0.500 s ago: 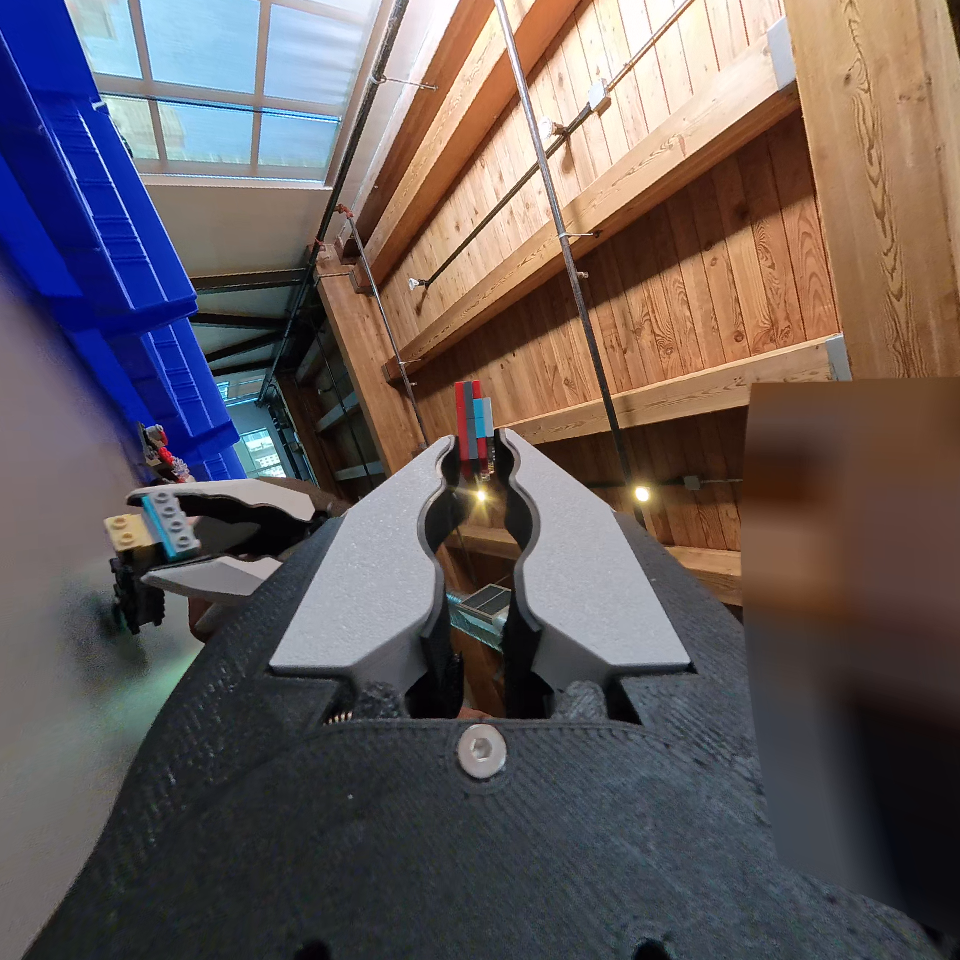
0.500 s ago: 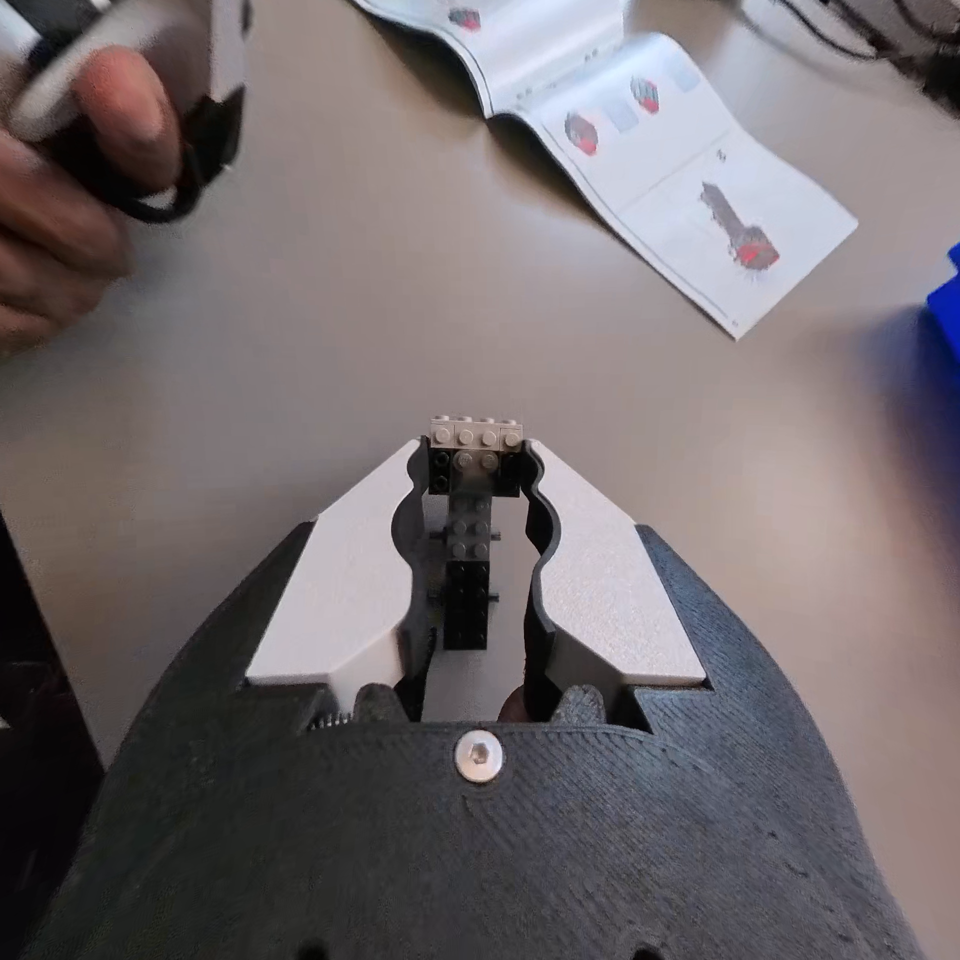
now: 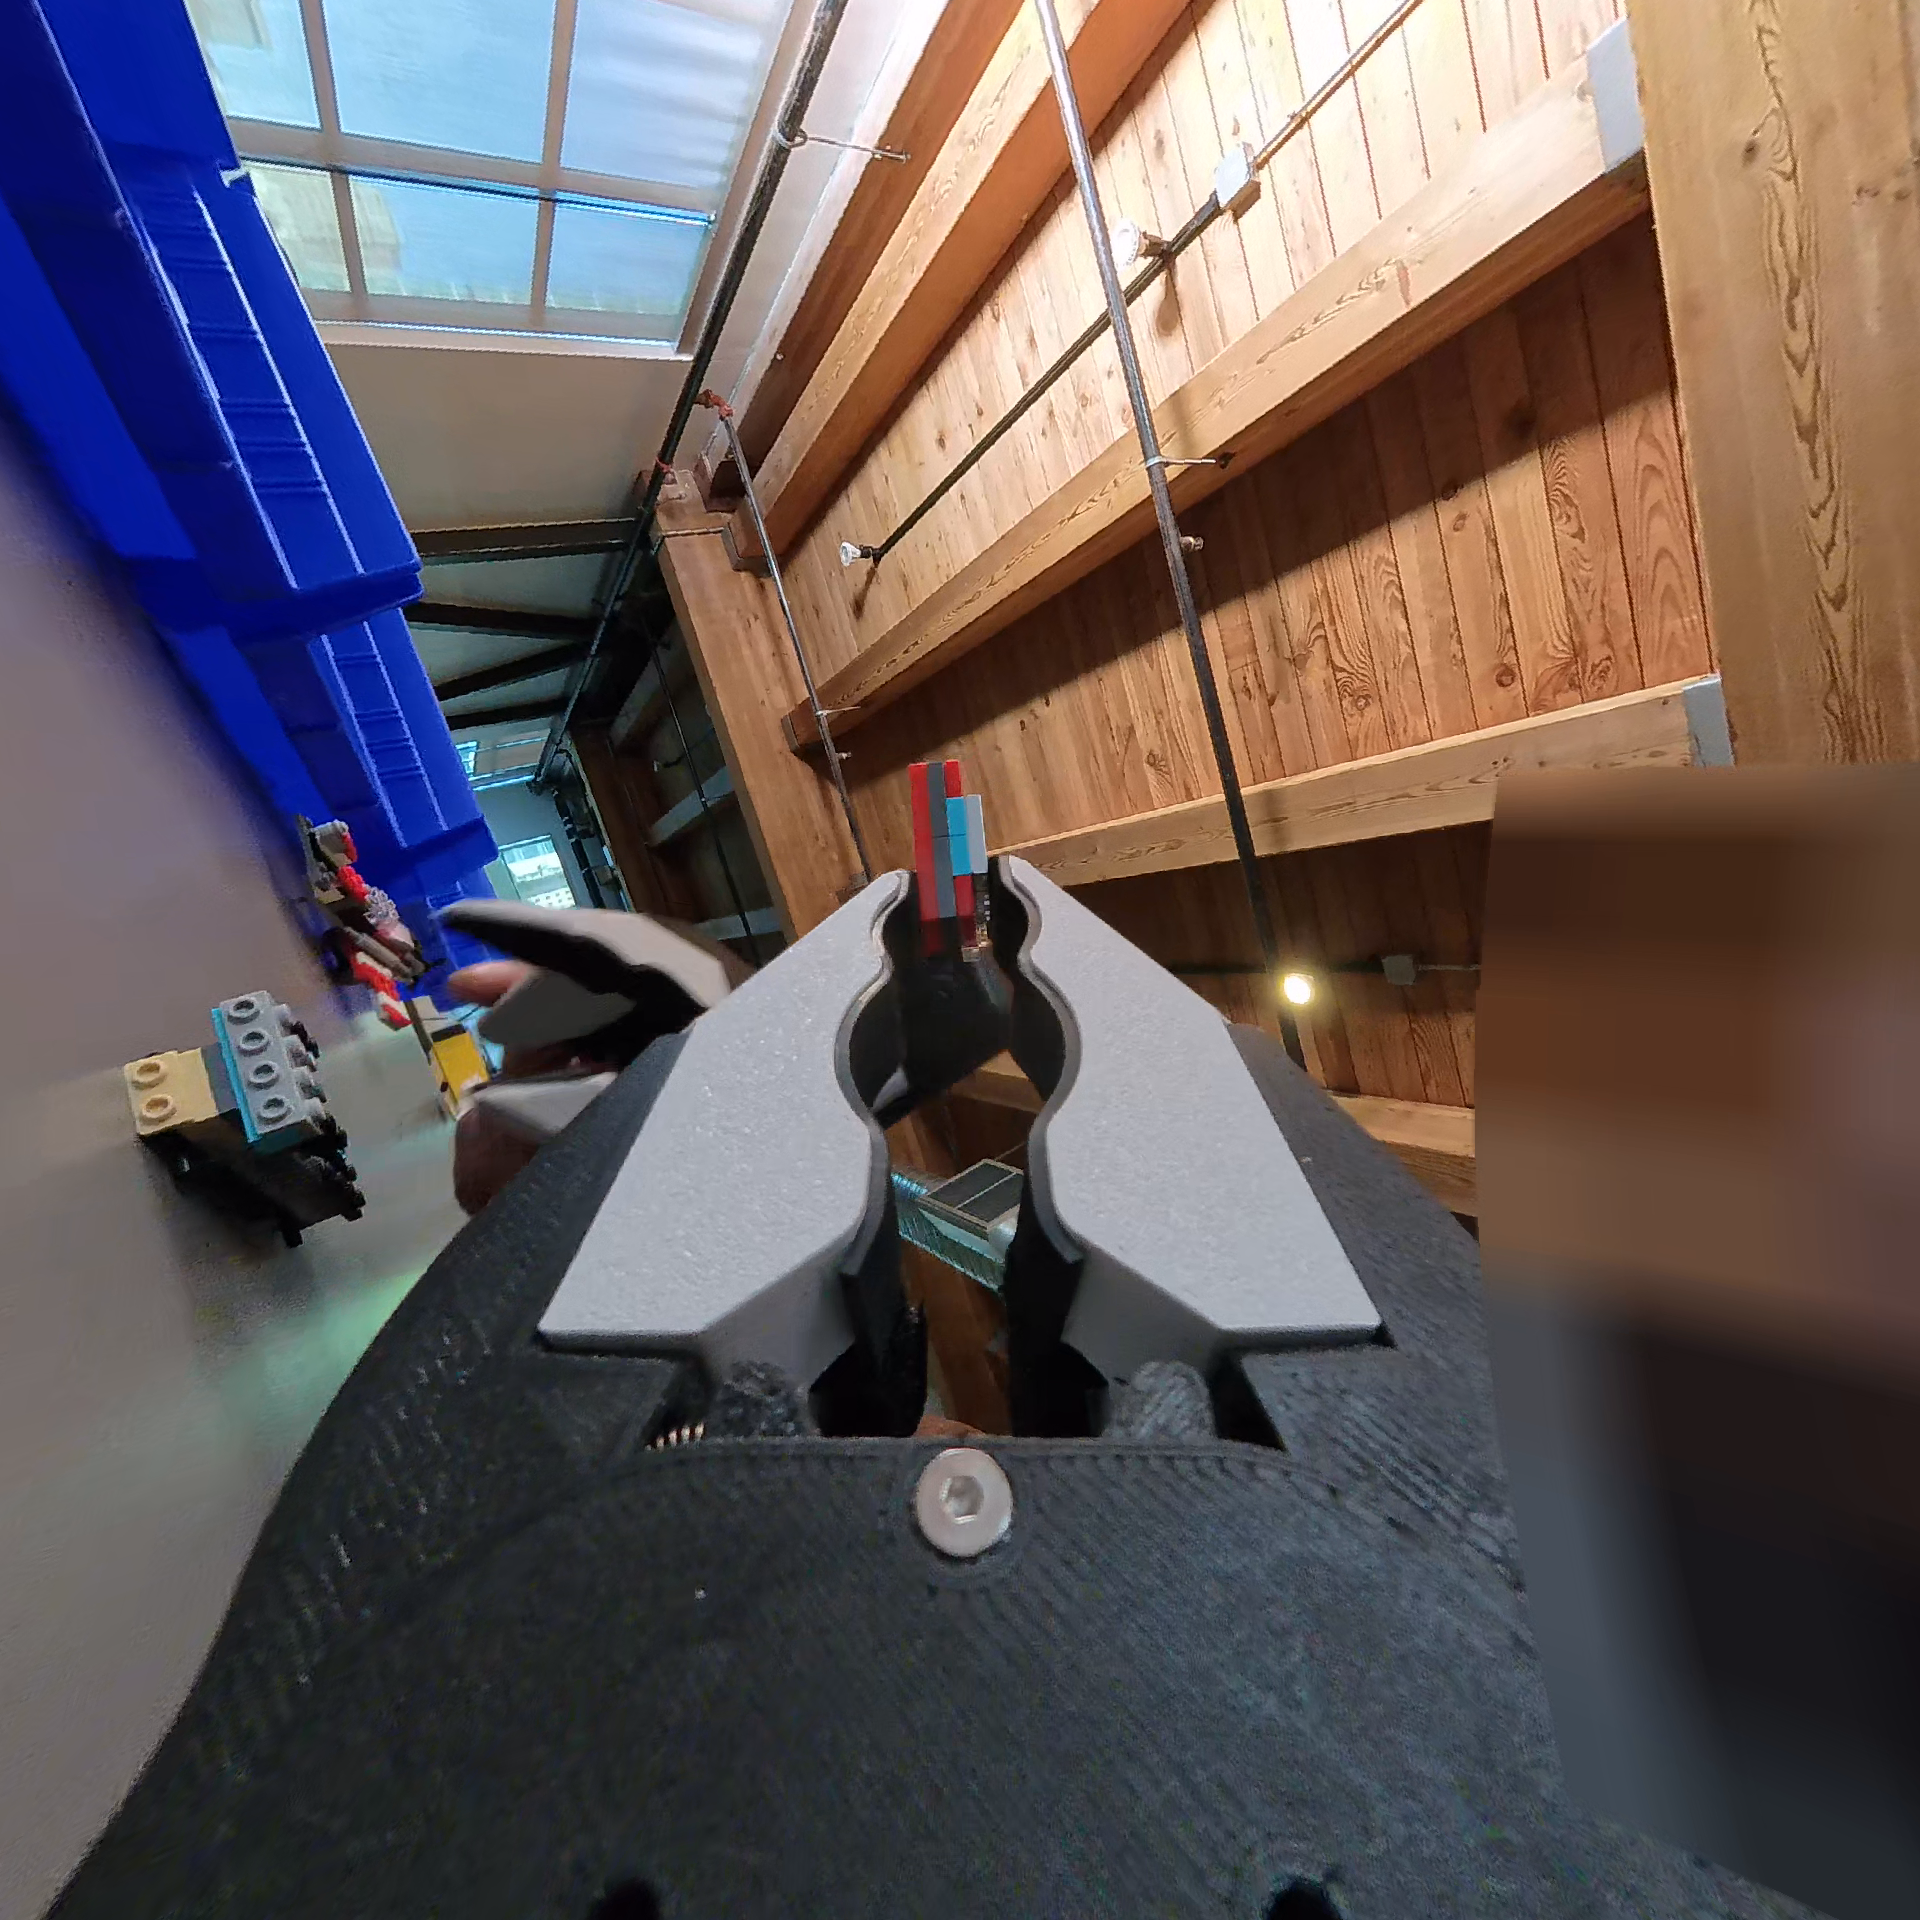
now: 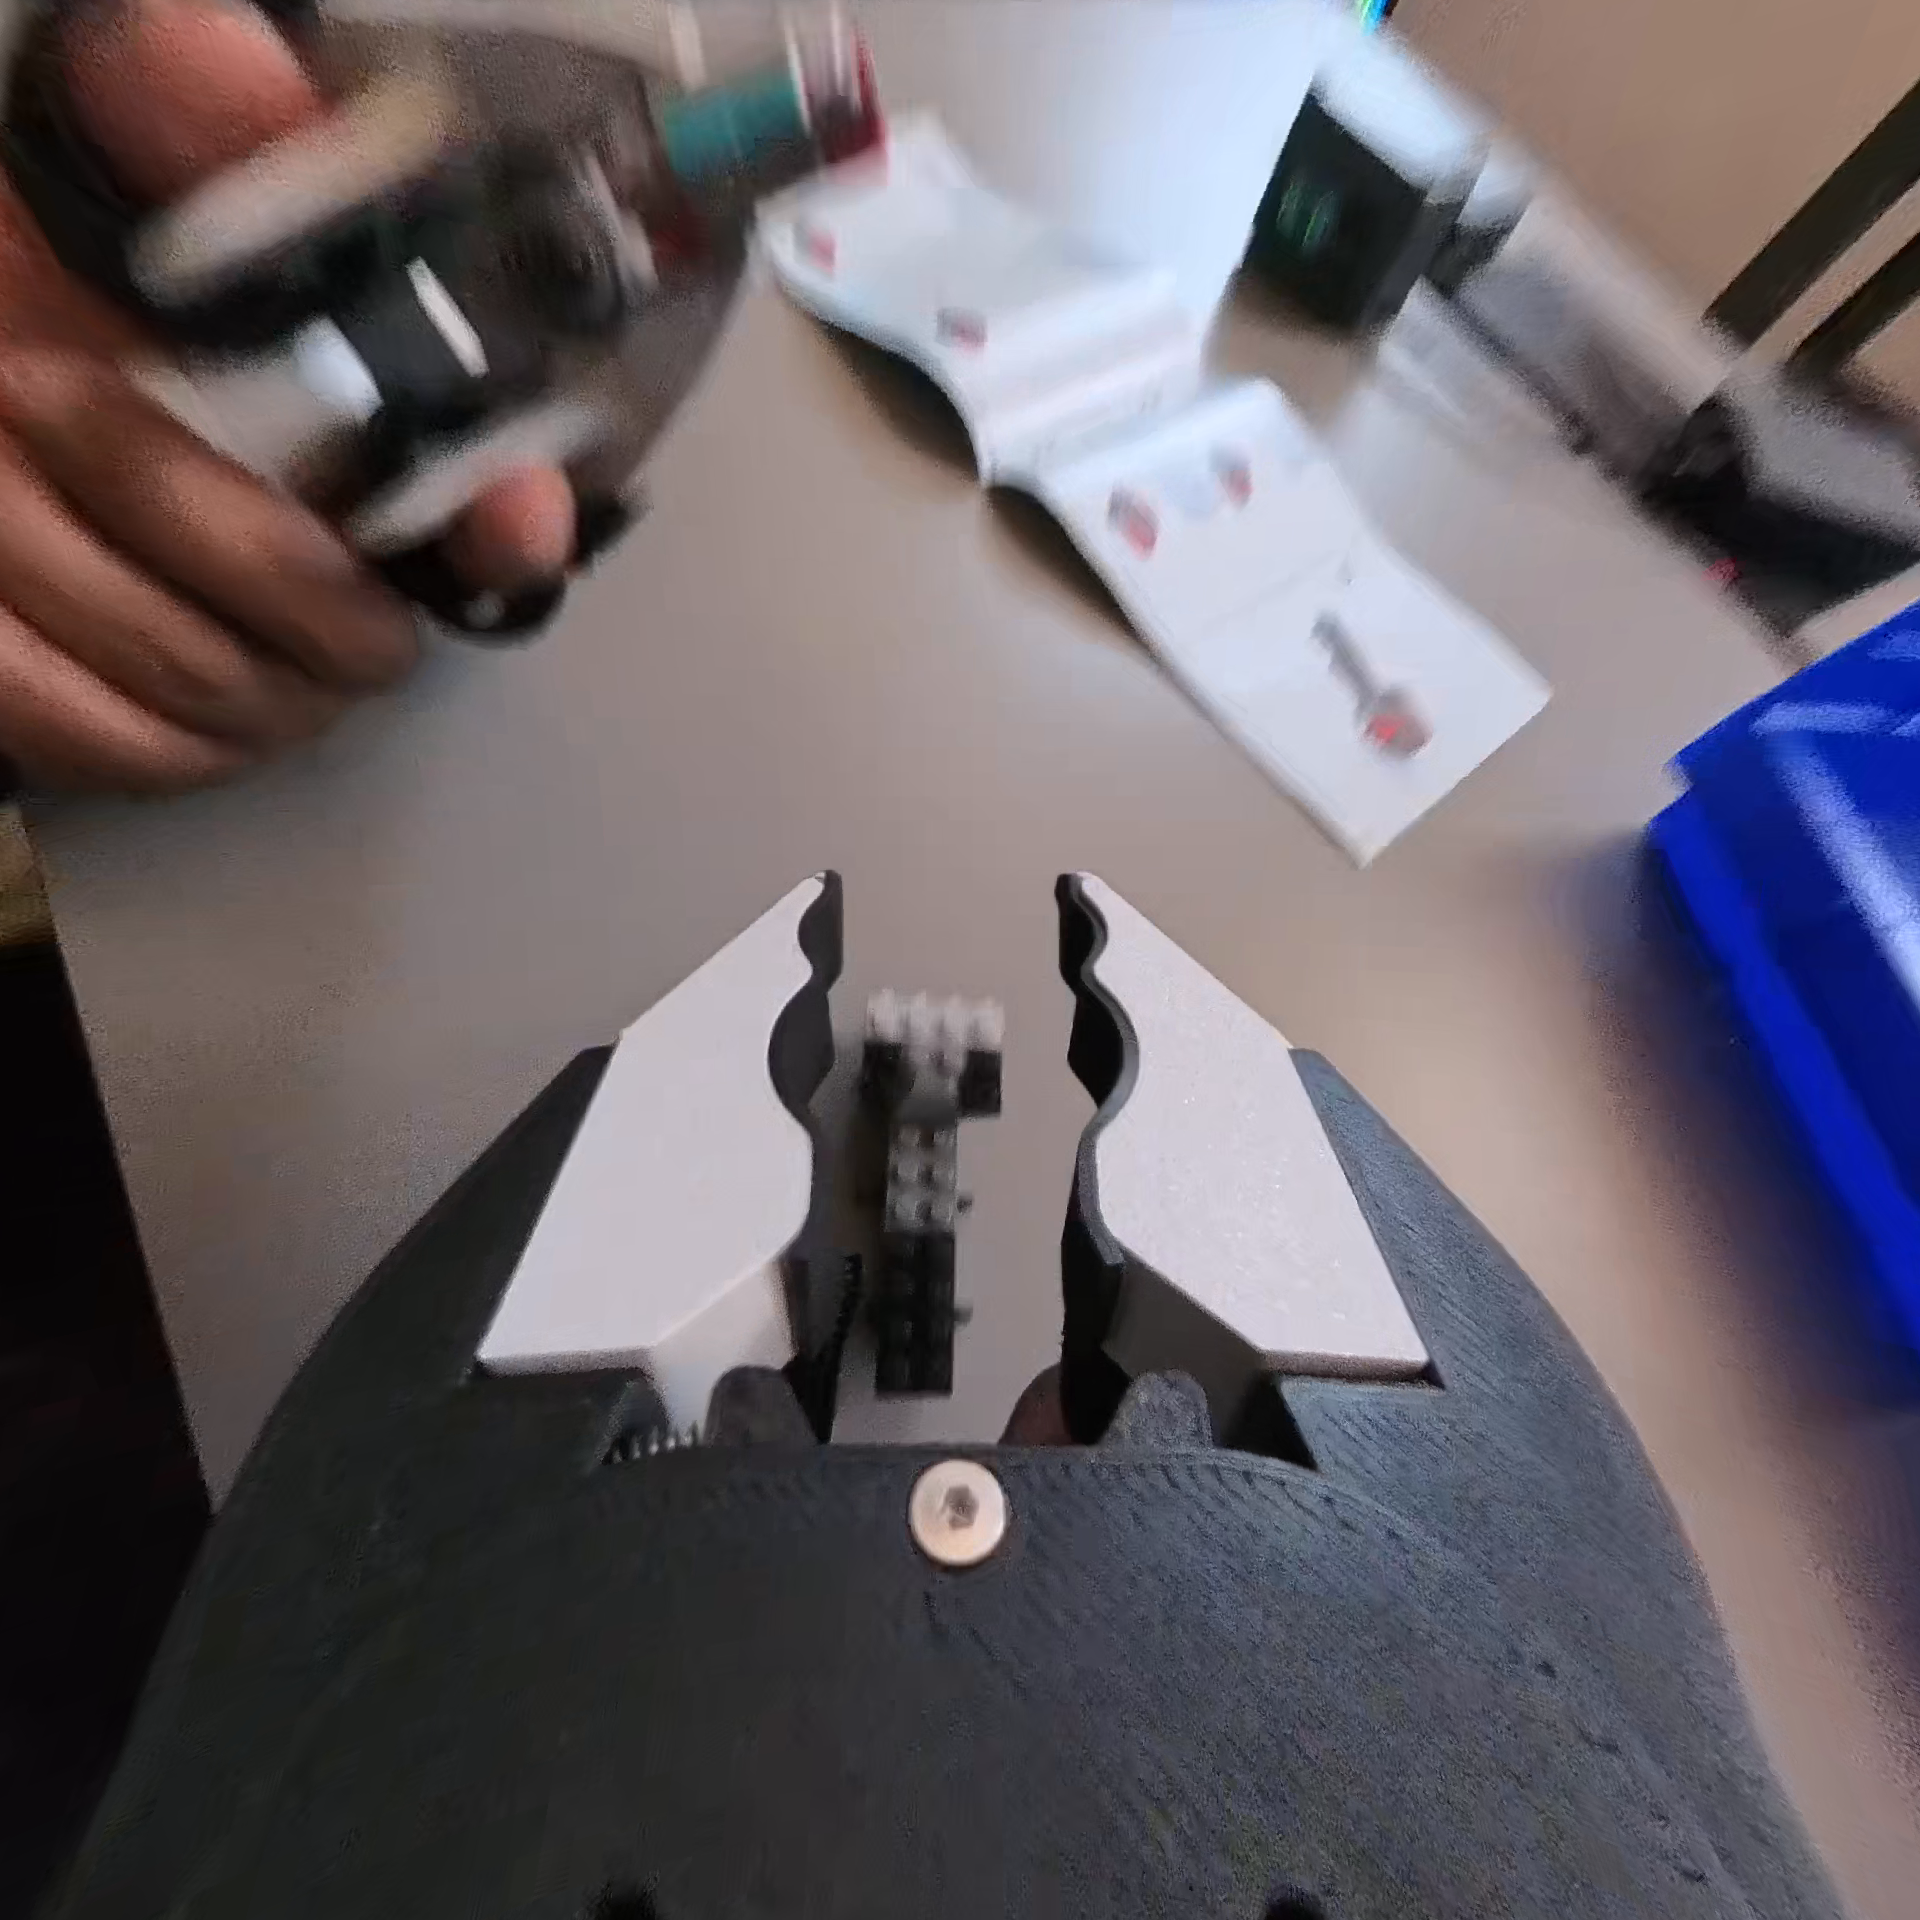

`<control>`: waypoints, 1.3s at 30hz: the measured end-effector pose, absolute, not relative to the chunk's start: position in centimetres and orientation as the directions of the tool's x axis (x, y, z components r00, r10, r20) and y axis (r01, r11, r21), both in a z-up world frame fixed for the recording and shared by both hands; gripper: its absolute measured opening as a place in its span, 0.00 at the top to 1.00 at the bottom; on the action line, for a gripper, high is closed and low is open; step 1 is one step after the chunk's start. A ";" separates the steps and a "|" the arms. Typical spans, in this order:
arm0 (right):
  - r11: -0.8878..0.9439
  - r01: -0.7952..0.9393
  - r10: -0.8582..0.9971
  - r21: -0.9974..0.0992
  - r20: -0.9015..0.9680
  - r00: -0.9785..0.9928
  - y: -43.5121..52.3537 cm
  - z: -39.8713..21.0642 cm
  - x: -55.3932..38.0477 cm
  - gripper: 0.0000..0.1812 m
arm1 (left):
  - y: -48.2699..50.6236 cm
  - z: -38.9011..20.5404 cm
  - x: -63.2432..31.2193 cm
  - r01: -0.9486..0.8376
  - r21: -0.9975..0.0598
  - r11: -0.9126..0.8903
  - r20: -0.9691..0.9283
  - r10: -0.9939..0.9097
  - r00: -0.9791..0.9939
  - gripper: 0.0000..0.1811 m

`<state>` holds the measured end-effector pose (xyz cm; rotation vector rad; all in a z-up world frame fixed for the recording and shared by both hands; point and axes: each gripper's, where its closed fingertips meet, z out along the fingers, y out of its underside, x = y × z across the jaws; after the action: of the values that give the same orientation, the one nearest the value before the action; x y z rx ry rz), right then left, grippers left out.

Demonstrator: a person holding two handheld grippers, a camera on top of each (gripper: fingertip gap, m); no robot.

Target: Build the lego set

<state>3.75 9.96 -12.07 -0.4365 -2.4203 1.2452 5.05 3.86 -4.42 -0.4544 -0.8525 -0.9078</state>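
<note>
My left gripper [image 3: 951, 883] is shut on a small stack of red, dark grey and teal lego plates [image 3: 943, 847], held up in the air and tilted toward the wooden wall. My right gripper [image 4: 948, 894] is open above the table. A black and grey lego chassis [image 4: 928, 1164] lies on the table between and below its fingers, untouched. The same chassis [image 3: 249, 1101], with tan, teal and grey bricks on top, shows in the left wrist view with the right gripper [image 3: 561, 987] drawn back from it. The left gripper [image 4: 416, 281] shows blurred in a hand at the upper left.
An open instruction booklet [image 4: 1226, 551] lies on the table ahead. A blue bin [image 4: 1818, 935] stands at the right; blue bins [image 3: 239, 416] line the table in the left wrist view. More lego builds [image 3: 358, 935] sit near them. A dark box [image 4: 1351, 208] stands behind the booklet. One gripper's finger ends stand about 10 centimetres off the other's.
My right gripper has opened, let go of the chassis and pulled back; the chassis now rests on the table. The left gripper has shifted, still holding its plates.
</note>
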 end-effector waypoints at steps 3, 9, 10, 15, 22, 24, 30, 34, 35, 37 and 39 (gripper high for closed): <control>0.416 -0.051 0.449 -0.908 0.254 -0.857 8.2 -7.5 3.9 0.76 | 4.3 -4.5 5.2 0.840 0.006 0.543 0.803 -0.503 0.320 0.92; 0.256 -0.247 0.387 -0.935 0.333 -0.860 5.5 -3.3 5.8 0.75 | 5.0 -4.3 5.6 0.856 -0.005 0.517 0.803 -0.508 0.312 0.92; 0.250 -0.259 0.373 -0.933 0.340 -0.864 5.1 -3.3 6.1 0.74 | 5.1 -4.3 5.7 0.859 -0.006 0.512 0.802 -0.511 0.310 0.93; 0.253 -0.297 0.373 -0.921 0.376 -0.848 4.5 -3.3 6.4 0.74 | 5.0 -3.9 6.0 0.871 0.000 0.491 0.788 -0.536 0.302 0.93; 0.251 -0.316 0.392 -0.915 0.395 -0.831 4.5 -3.0 6.4 0.81 | 5.2 -3.7 6.3 0.888 0.020 0.459 0.773 -0.570 0.277 0.93; 0.247 -0.319 0.392 -0.915 0.395 -0.831 4.6 -2.9 6.4 0.81 | 5.3 -3.6 6.4 0.890 0.016 0.456 0.773 -0.570 0.278 0.93; 0.241 -0.312 0.387 -0.919 0.386 -0.837 4.9 -2.9 6.5 0.81 | 5.5 -3.6 6.5 0.883 -0.029 0.468 0.786 -0.535 0.309 0.92; 0.255 -0.289 0.389 -0.923 0.372 -0.843 5.1 -3.0 6.3 0.81 | 5.6 -3.8 6.4 0.875 -0.058 0.480 0.808 -0.492 0.324 0.91; 0.265 -0.281 0.392 -0.922 0.369 -0.842 5.1 -3.1 6.1 0.81 | 5.6 -4.0 6.3 0.872 -0.070 0.485 0.816 -0.475 0.329 0.91; 0.287 -0.261 0.399 -0.922 0.363 -0.842 5.3 -3.3 5.8 0.81 | 5.5 -4.2 6.1 0.861 -0.104 0.498 0.830 -0.433 0.351 0.88; 0.325 -0.230 0.401 -0.917 0.354 -0.845 5.4 -3.7 5.5 0.81 | 5.2 -4.4 6.0 0.839 -0.176 0.515 0.845 -0.358 0.397 0.85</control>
<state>5.54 5.38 -3.67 -0.1502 -2.0641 1.5557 5.96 5.24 -4.42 -0.6648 -0.8470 -0.8328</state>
